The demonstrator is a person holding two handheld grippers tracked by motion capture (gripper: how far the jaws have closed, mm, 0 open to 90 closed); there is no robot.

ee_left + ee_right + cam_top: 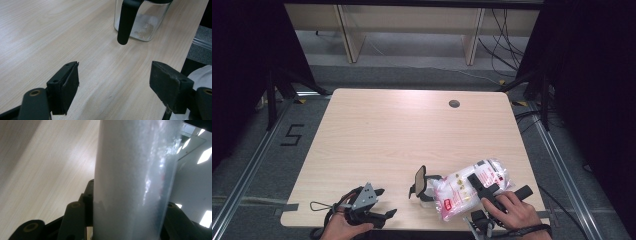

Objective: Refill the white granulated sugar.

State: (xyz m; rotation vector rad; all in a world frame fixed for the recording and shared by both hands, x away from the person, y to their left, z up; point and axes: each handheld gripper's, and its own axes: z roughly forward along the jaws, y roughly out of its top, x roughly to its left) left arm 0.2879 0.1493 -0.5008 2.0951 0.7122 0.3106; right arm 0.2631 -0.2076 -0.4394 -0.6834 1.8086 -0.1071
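A clear plastic bag [462, 187] of white grains with a red label lies tilted at the table's front right, its lower end against a small glass jar [424, 189]. My right gripper [499, 186] is shut on the bag [135, 170], which stands pinched between the jaws of that gripper [128, 207]. The jar's black lid [419, 177] is flipped up. In the left gripper view the jar [145, 22] holds a thin layer of white grains, with a black handle [126, 22] in front. My left gripper [385, 202] rests open at the front left edge, and between its jaws [116, 72] is only bare wood.
The wooden table [377, 135] has a round cable hole [454, 103] at its back right. A desk frame stands on the floor behind. A black "5" [292, 135] is marked on the floor at left. Dark curtains flank both sides.
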